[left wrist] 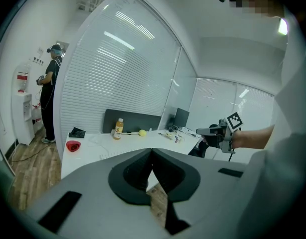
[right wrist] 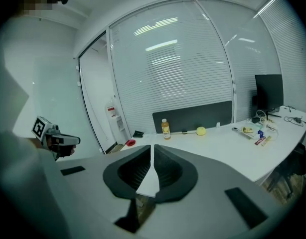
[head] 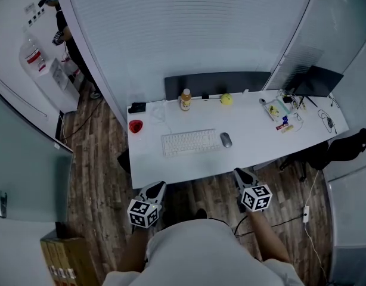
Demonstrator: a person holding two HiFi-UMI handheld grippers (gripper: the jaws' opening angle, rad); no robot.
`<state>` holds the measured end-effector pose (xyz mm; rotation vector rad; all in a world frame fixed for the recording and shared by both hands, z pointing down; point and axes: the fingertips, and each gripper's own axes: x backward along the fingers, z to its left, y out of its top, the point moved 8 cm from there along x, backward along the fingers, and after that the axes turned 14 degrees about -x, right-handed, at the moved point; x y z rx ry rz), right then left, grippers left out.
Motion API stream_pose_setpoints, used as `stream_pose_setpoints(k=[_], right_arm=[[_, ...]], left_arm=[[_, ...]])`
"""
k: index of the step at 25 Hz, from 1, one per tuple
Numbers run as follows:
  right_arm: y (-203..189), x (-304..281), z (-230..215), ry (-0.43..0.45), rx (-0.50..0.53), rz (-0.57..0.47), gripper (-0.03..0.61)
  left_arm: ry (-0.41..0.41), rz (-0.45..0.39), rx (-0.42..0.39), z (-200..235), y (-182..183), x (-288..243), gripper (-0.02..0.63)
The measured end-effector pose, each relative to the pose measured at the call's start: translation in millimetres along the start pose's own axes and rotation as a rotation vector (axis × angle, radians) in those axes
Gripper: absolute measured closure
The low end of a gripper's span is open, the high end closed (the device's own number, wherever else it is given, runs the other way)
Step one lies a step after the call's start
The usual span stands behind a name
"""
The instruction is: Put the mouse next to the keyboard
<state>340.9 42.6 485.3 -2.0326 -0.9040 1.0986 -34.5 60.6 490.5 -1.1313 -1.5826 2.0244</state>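
Observation:
A grey mouse (head: 226, 139) lies on the white desk (head: 254, 142), just right of the white keyboard (head: 189, 142). Both grippers hang over the wooden floor, short of the desk's near edge. My left gripper (head: 157, 187) is below the keyboard's left end; its jaws meet with nothing between them (left wrist: 152, 151). My right gripper (head: 242, 174) is below and right of the mouse, also shut and empty (right wrist: 152, 147). Each gripper view shows the other gripper off to the side: the right gripper (left wrist: 220, 132) and the left gripper (right wrist: 56, 139).
An orange-capped bottle (head: 185, 99), a yellow ball (head: 226, 99), a red bowl (head: 136, 126) and a black object (head: 136, 107) stand along the desk's back and left. Small clutter (head: 281, 113) and a monitor (head: 317, 81) are at the right. A person (head: 64, 28) stands by a water dispenser (head: 43, 70).

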Motion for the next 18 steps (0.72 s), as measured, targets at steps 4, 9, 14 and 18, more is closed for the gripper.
stream_pose_setpoints(k=[4, 9, 14, 18], right_arm=[[1, -2, 0, 0.002, -0.001, 0.003, 0.534], [0, -5, -2, 0.005, -0.006, 0.007, 0.534], [1, -9, -2, 0.007, -0.007, 0.008, 0.534], [-1, -14, 0, 0.008, -0.008, 0.011, 0.534]], left_arm=[[0.003, -0.002, 0.000, 0, 1, 0, 0.595], [0.016, -0.001, 0.002, 2, 2, 1, 0.595], [0.020, 0.001, 0.000, 4, 2, 2, 0.595], [0.022, 0.007, 0.002, 9, -1, 3, 0.595]])
